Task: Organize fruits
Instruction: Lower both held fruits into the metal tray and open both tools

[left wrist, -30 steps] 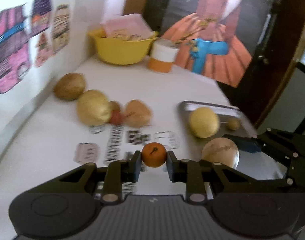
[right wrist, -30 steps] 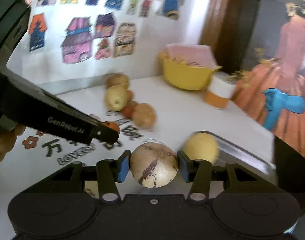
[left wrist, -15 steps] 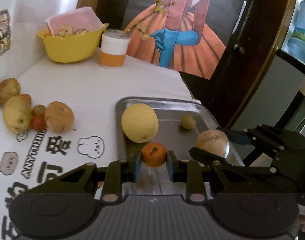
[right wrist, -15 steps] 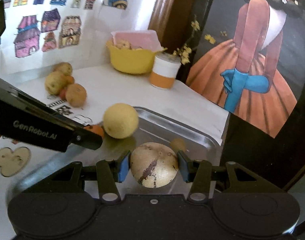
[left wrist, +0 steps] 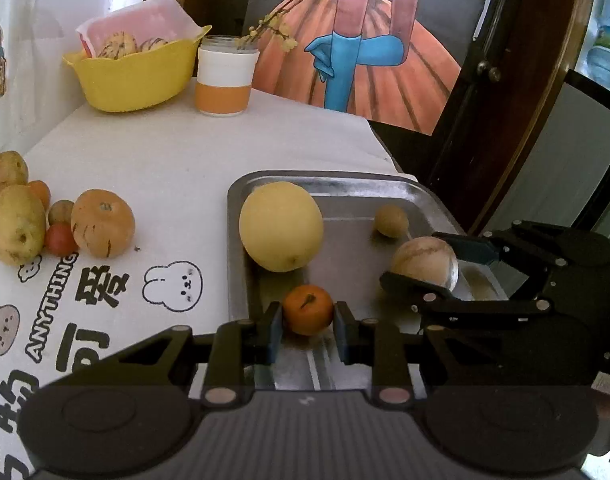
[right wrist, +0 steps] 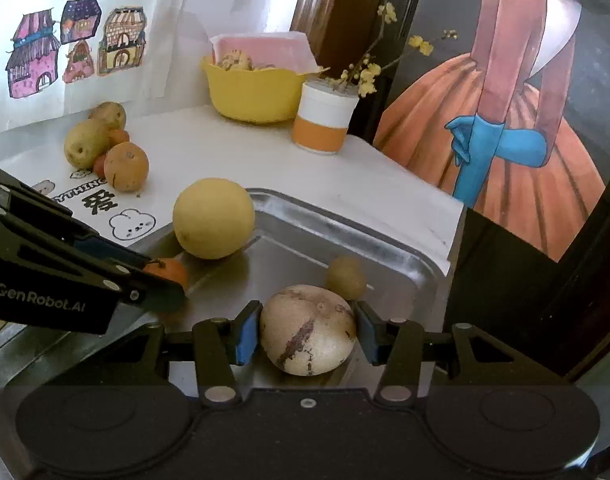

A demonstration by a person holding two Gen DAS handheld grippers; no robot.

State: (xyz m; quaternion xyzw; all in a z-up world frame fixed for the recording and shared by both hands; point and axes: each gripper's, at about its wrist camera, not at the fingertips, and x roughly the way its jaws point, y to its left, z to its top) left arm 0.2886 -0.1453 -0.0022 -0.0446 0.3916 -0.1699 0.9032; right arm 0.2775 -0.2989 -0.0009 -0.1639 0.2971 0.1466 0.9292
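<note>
Left hand-held gripper point(left wrist: 308, 326) clamps small orange fruit point(left wrist: 308, 309) over metal tray point(left wrist: 345, 184); right hand-held gripper point(left wrist: 437, 270) grips pale round fruit point(left wrist: 423, 260) beside it.

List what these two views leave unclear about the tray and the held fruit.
- Tray: near edge hidden by both tongs' bodies, both views.
- Tangerine in left tongs: whether it touches the tray, underside unseen.
- Pale melon in right tongs: same.
- Bowl contents: too small, partly under pink paper.

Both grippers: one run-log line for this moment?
left gripper: shut on small orange tangerine | right gripper: shut on pale streaked melon | both over metal tray
</note>
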